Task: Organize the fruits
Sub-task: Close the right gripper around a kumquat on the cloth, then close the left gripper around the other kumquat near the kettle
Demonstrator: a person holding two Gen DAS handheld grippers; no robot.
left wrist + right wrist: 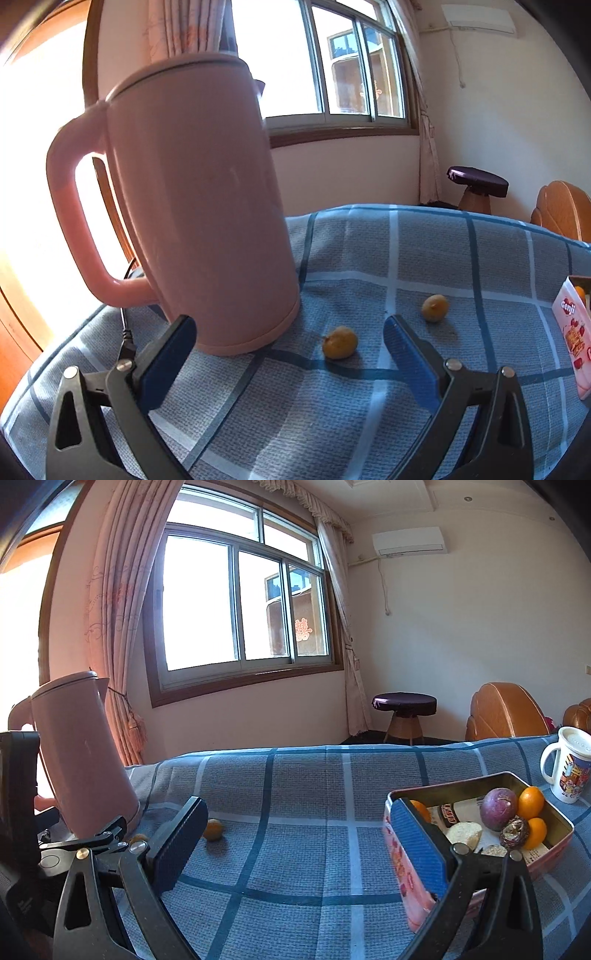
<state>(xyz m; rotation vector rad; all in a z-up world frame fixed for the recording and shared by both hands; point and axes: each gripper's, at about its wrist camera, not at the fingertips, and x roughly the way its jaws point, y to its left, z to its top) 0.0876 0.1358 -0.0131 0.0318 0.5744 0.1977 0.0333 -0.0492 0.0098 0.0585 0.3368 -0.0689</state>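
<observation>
Two small yellow-orange fruits lie on the blue checked tablecloth: the near one (340, 342) just ahead of my open, empty left gripper (290, 332), the far one (435, 308) beyond its right finger. The right wrist view shows one fruit (213, 829) and a second, partly hidden one (139, 838). A pink tin box (406, 878) at the right holds a purple passion fruit (498, 808), several small oranges (531, 802) and other pieces. My right gripper (295, 819) is open and empty, its right finger (421, 845) in front of the tin's left wall. The tin's corner shows in the left wrist view (572, 332).
A tall pink electric kettle (192, 206) stands close at the left, also shown in the right wrist view (81, 753), with a black cord (125, 332) beside it. A white printed mug (567, 770) stands behind the tin. Stool and wooden chairs lie beyond the table.
</observation>
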